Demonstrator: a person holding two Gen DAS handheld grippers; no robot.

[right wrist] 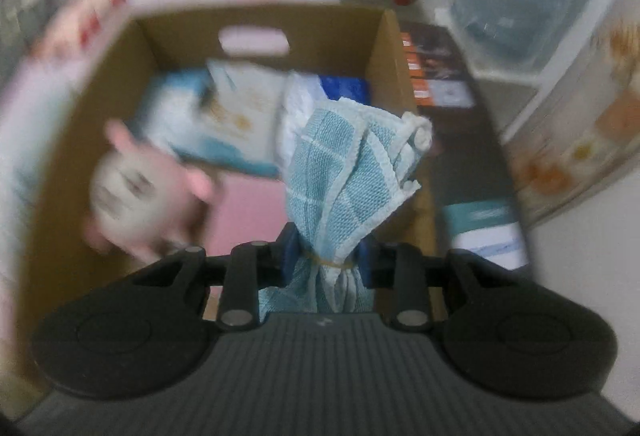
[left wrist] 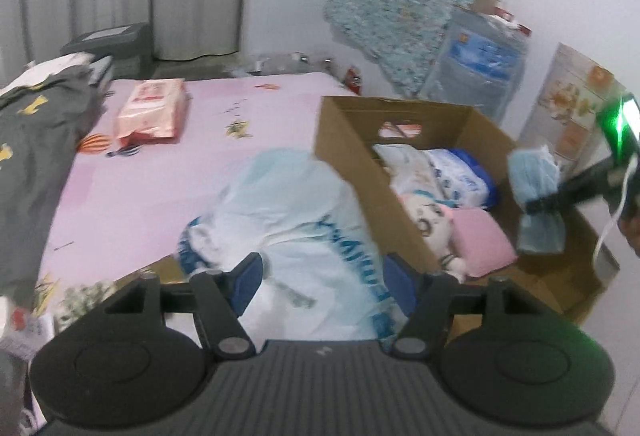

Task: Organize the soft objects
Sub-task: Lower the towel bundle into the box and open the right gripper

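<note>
A pink bedsheet covers the bed, its left side hidden under a dark grey garment and its near corner cut off by the left gripper. On the sheet's right side stands an open cardboard box; the right wrist view is smeared by blur, so the packets and the pink plush toy inside it are hard to make out. Only the left wrist view shows a white plastic bag with blue lettering lying beside the box, between that gripper's spread fingers; the blue pads sit either side of it, not pressing it. Only that view also shows a pink tissue pack farther up the bed. The right gripper is clamped on a bundled blue cloth, tied with a rubber band, which hangs over the box's right-hand side. Its lower end is hidden behind the gripper body.
</note>
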